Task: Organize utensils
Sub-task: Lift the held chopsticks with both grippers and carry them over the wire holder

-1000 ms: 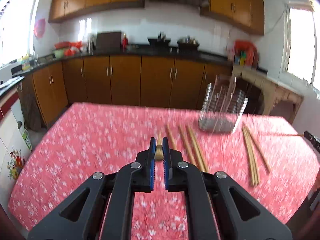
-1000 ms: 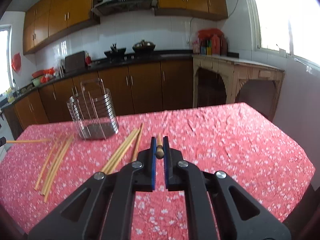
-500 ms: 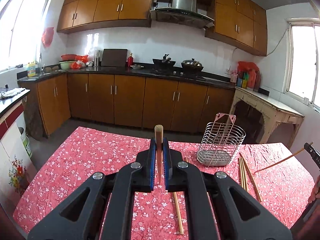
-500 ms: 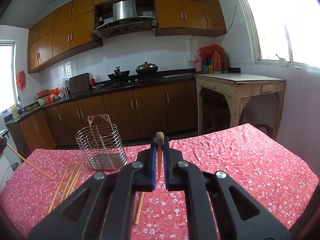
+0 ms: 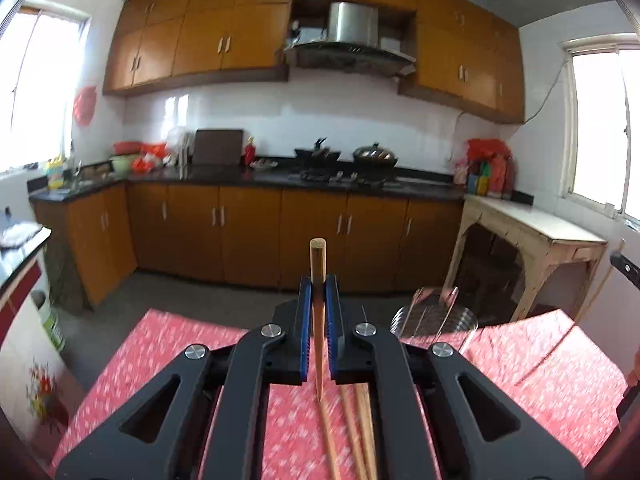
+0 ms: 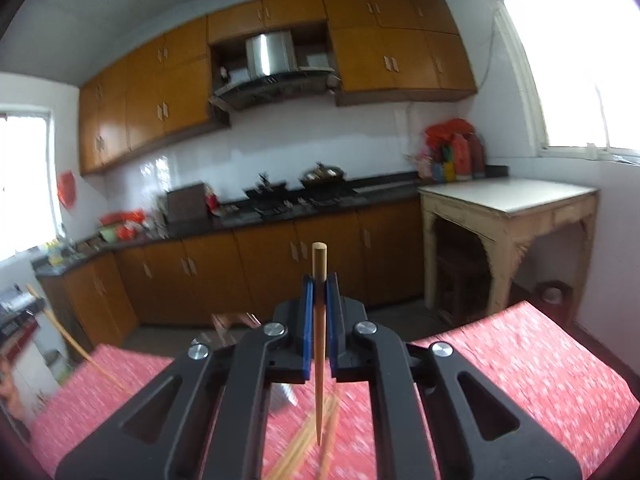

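Two chopsticks are in the air, one in each gripper. The left gripper is closed tight on a wooden chopstick, pinched near its thick end so the thin tip hangs down toward the red flowered tabletop. I think it is held upright like this because it must go tip-first into the wire utensil basket, which stands near the far edge of the tabletop, to the right of this gripper. More loose chopsticks lie flat on the cloth below the jaws; these are not yet sorted.

On the right side, the right gripper is closed in the same way on a second chopstick, also nearly vertical with the tip down. In its view the basket is mostly hidden behind the gripper body, a little to the left. A blurred bundle of chopsticks lies on the tabletop under it. Both pieces seem lifted high enough to pass over the basket rim.
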